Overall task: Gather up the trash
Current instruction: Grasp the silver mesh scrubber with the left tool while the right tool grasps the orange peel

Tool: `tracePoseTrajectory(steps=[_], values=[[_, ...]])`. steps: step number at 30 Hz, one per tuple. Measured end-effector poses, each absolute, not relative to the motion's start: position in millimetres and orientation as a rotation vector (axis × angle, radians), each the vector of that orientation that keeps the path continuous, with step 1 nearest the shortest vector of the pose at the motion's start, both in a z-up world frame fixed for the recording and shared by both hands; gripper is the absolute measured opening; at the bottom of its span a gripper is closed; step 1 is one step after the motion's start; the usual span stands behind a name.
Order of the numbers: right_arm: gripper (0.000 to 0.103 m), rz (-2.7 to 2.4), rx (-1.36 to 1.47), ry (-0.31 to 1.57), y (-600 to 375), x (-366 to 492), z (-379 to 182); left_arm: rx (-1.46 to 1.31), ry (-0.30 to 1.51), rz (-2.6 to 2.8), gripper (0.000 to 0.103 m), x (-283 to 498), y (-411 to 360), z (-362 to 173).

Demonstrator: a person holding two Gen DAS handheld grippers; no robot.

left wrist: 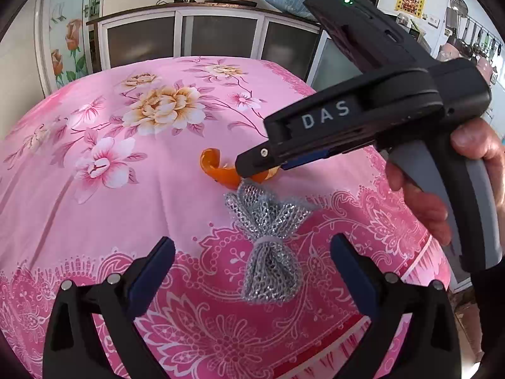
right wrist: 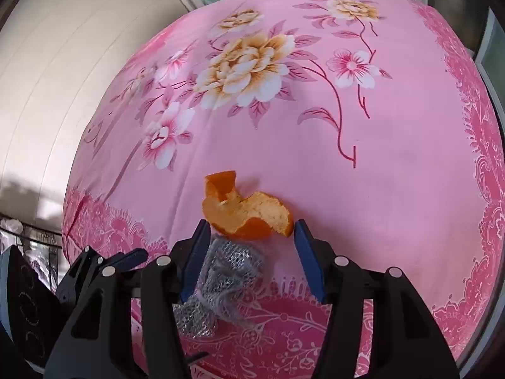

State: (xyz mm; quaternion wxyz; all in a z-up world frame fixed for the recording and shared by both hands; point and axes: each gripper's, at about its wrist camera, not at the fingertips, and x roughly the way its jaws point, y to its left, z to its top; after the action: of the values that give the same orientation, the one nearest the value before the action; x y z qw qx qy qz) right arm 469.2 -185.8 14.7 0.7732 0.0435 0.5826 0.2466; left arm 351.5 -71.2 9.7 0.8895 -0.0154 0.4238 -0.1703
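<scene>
A pink flowered cloth (left wrist: 132,189) covers the table. In the left wrist view, the left gripper (left wrist: 252,252) hangs low over the cloth with its jaws spread wide and nothing between them; a silver mesh scrubber (left wrist: 268,246) lies just ahead of it. Beyond the scrubber, touching its far end, sits a curled piece of orange peel (left wrist: 217,167). From the right, a hand (left wrist: 442,186) brings the right gripper (right wrist: 251,230) down at the peel. Its jaws stand partly open, one blue pad (right wrist: 307,252) on each side of the peel (right wrist: 246,211); whether they touch it is unclear.
</scene>
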Motion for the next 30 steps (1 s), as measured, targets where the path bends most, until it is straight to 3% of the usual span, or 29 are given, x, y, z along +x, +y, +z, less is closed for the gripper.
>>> tracePoseTrajectory(steps=[3, 6, 9, 11, 14, 30], values=[[0.05, 0.534, 0.087, 1.261, -183, 470, 15, -0.042, 0.886, -0.365, 0.095, 354, -73, 8], [0.04, 0.538, 0.077, 1.258, -180, 470, 17, -0.057, 0.892, -0.366, 0.091, 358, -73, 5], [0.033, 0.541, 0.069, 1.262, -178, 470, 17, -0.074, 0.922, -0.376, 0.068, 363, -71, 1], [0.025, 0.538, 0.067, 1.264, -178, 471, 17, -0.074, 0.938, -0.382, 0.047, 365, -72, -2], [0.014, 0.534, 0.048, 1.248, -176, 469, 19, -0.074, 0.951, -0.408, 0.022, 365, -76, -5], [0.011, 0.534, 0.092, 1.192, -183, 462, 37, -0.145, 0.921, -0.434, 0.017, 357, -64, 10]])
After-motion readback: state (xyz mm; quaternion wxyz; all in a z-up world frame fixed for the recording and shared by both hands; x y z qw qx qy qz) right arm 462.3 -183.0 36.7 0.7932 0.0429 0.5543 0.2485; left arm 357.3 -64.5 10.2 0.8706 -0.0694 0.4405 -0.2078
